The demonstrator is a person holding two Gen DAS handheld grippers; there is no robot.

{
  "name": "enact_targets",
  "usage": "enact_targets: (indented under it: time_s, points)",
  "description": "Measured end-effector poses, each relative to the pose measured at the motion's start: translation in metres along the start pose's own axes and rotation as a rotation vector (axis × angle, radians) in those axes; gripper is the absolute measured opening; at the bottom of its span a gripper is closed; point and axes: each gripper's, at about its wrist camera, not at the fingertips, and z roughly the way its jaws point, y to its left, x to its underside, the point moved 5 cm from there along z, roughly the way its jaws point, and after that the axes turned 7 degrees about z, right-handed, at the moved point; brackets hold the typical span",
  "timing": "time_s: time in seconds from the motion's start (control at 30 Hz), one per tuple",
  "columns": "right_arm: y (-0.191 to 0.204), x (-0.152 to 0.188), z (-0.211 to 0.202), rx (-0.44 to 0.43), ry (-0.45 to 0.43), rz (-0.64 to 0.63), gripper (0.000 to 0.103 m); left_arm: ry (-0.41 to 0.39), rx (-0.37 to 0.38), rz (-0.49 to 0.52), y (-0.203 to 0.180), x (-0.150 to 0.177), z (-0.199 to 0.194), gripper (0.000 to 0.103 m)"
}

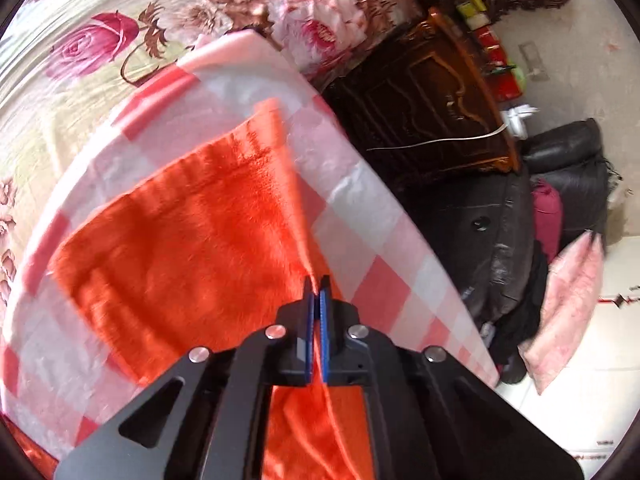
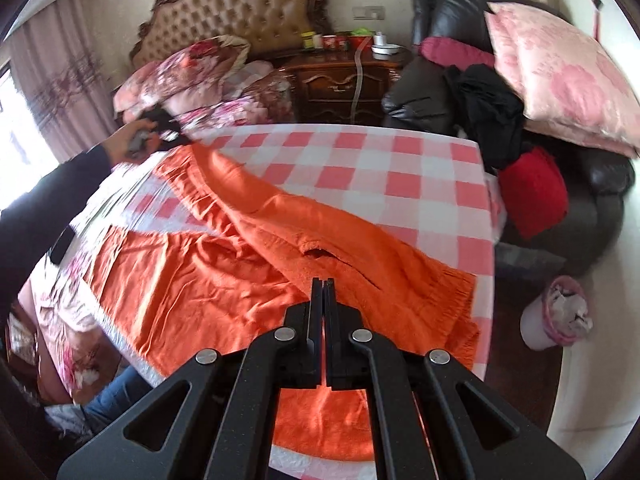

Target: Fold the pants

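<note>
Orange fleece pants (image 2: 248,264) lie spread on a pink-and-white checked sheet (image 2: 360,168) on the bed. In the left wrist view my left gripper (image 1: 317,284) is shut on an edge of the pants (image 1: 192,232), and the fabric stretches away from its tips in a taut ridge. In the right wrist view my right gripper (image 2: 323,286) is shut on the pants near the ribbed waistband; one leg runs diagonally up to the left, where the left gripper (image 2: 160,134) in the person's hand holds its far end lifted.
A dark wooden nightstand (image 2: 344,80) and a black leather sofa (image 2: 440,92) with a pink pillow (image 2: 560,76) stand past the bed's edge. A small bin (image 2: 556,316) sits on the floor at right. A floral quilt (image 1: 120,40) covers the bed beyond the sheet.
</note>
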Motion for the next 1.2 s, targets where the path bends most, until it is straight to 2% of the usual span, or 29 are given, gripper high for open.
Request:
enact_targets:
  time_s: [0.1, 0.2, 0.23, 0.3, 0.4, 0.43, 0.57, 0.67, 0.73, 0.8, 0.83, 0.87, 0.9, 0.97, 1.03, 1.07, 1.1, 1.2]
  points:
    - [-0.025, -0.014, 0.007, 0.025, 0.003, 0.057, 0.001, -0.022, 0.049, -0.01, -0.001, 0.005, -0.037, 0.001]
    - [-0.04, -0.026, 0.004, 0.06, -0.008, 0.063, 0.001, -0.046, 0.125, 0.004, 0.0, 0.026, -0.089, 0.001]
    - [-0.041, -0.029, -0.002, 0.06, -0.014, 0.056, 0.001, -0.07, 0.165, 0.019, 0.003, 0.041, -0.116, 0.001]
    - [-0.04, -0.024, -0.015, 0.056, -0.028, 0.037, 0.001, -0.115, 0.2, 0.06, 0.02, 0.078, -0.162, 0.001]
    - [-0.044, 0.002, -0.027, 0.056, -0.013, 0.032, 0.001, -0.153, 0.229, 0.085, 0.063, 0.137, -0.202, 0.001]
    - [-0.045, 0.011, -0.027, 0.058, -0.005, 0.035, 0.001, -0.155, 0.246, 0.075, 0.086, 0.166, -0.21, 0.001]
    - [-0.061, 0.084, -0.013, 0.041, 0.069, 0.115, 0.001, -0.161, 0.239, 0.004, 0.184, 0.27, -0.204, 0.001]
    - [-0.071, 0.127, 0.003, 0.026, 0.112, 0.192, 0.001, -0.147, 0.229, -0.039, 0.227, 0.312, -0.182, 0.001]
    - [-0.077, 0.145, 0.011, 0.016, 0.126, 0.245, 0.002, -0.149, 0.213, -0.031, 0.242, 0.328, -0.168, 0.001]
    - [-0.082, 0.162, 0.013, 0.024, 0.122, 0.293, 0.004, -0.175, 0.179, -0.021, 0.25, 0.338, -0.163, 0.001]
    - [-0.083, 0.167, 0.012, 0.041, 0.117, 0.306, 0.013, -0.181, 0.188, -0.025, 0.253, 0.34, -0.162, 0.001]
    - [-0.088, 0.173, 0.007, 0.052, 0.107, 0.356, 0.013, -0.184, 0.202, -0.031, 0.252, 0.342, -0.16, 0.002]
    - [-0.094, 0.178, 0.001, 0.033, 0.092, 0.414, 0.014, -0.184, 0.209, -0.036, 0.253, 0.343, -0.159, 0.002]
    - [-0.109, 0.189, -0.015, -0.051, 0.038, 0.584, 0.021, -0.187, 0.227, -0.039, 0.252, 0.344, -0.159, 0.002]
    - [-0.121, 0.197, -0.024, -0.067, 0.005, 0.683, 0.041, -0.19, 0.245, -0.045, 0.252, 0.343, -0.158, 0.011]
    - [-0.125, 0.201, -0.028, -0.083, -0.016, 0.728, 0.045, -0.189, 0.254, -0.057, 0.253, 0.343, -0.158, 0.022]
    - [-0.127, 0.203, -0.03, -0.111, -0.035, 0.767, 0.048, -0.191, 0.255, -0.058, 0.254, 0.343, -0.158, 0.023]
    - [-0.127, 0.196, -0.029, -0.179, -0.054, 0.84, 0.049, -0.186, 0.273, -0.065, 0.252, 0.344, -0.157, 0.026]
